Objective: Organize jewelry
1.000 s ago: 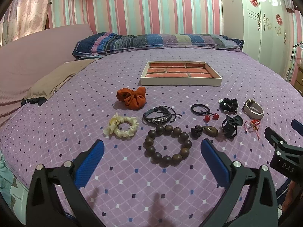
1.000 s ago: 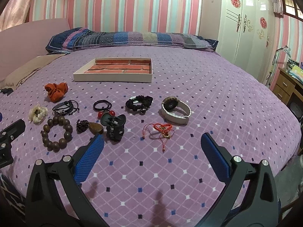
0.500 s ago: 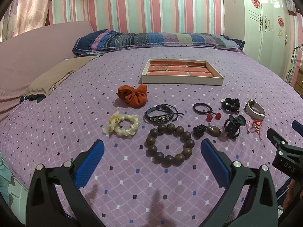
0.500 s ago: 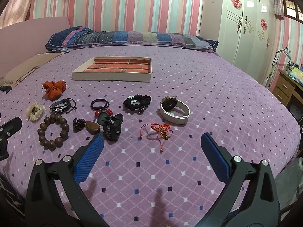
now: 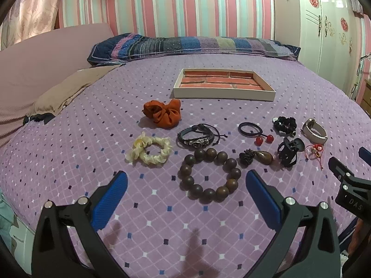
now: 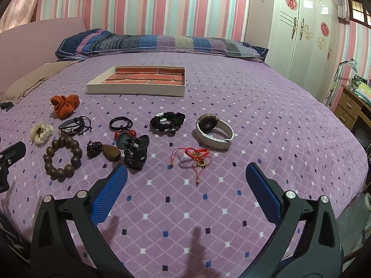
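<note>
Jewelry lies spread on a purple bedspread in front of a shallow cream tray (image 5: 223,91) (image 6: 136,90) with a brick-pattern floor. My left gripper (image 5: 185,180) hangs open just short of a brown wooden bead bracelet (image 5: 209,173) (image 6: 62,157). Around it lie a cream scrunchie (image 5: 149,150), an orange scrunchie (image 5: 163,113), a black leather bracelet (image 5: 197,136) and a brown pendant (image 5: 257,157). My right gripper (image 6: 185,180) stands open near a red string bracelet (image 6: 196,156), with a black claw clip (image 6: 134,149), a black scrunchie (image 6: 168,120) and a white watch (image 6: 214,132) beyond.
A black hair tie with red beads (image 6: 121,126) lies mid-row. A striped pillow (image 5: 192,46) runs along the far bed edge, a beige cloth (image 5: 69,90) at left. White wardrobe doors (image 6: 299,34) and a wooden drawer unit (image 6: 350,108) stand off the bed's right side.
Both grippers have drawn slightly nearer to the row of jewelry and tilted a little; the items sit a bit higher in view. Nothing was taken hold of.
</note>
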The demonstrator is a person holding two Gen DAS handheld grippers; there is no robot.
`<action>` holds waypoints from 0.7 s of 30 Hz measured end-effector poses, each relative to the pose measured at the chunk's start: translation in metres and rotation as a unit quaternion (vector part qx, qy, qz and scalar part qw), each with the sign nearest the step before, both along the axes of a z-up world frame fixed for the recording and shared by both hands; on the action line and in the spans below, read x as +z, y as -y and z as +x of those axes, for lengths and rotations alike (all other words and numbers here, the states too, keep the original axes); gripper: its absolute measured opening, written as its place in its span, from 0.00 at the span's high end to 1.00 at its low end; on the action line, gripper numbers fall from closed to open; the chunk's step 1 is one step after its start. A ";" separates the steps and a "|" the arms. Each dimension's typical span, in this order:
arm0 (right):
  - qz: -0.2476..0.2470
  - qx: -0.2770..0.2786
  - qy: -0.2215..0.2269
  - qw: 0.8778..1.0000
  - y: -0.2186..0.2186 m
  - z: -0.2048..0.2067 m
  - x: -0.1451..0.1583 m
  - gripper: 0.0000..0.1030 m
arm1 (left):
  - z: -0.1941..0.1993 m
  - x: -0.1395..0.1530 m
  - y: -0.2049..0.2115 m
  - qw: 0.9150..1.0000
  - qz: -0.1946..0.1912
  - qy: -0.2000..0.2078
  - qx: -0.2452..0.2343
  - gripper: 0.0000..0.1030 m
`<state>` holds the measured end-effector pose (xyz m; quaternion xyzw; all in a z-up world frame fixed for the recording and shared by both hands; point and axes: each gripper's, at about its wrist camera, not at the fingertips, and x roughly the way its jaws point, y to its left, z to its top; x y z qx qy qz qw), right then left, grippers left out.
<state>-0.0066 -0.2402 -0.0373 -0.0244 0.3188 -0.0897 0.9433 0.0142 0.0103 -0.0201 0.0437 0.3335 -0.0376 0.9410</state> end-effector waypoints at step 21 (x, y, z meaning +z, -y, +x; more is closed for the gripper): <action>-0.003 -0.002 -0.009 1.000 0.000 0.007 -0.009 0.04 | 0.007 -0.012 -0.002 1.000 0.004 -0.009 -0.008 0.04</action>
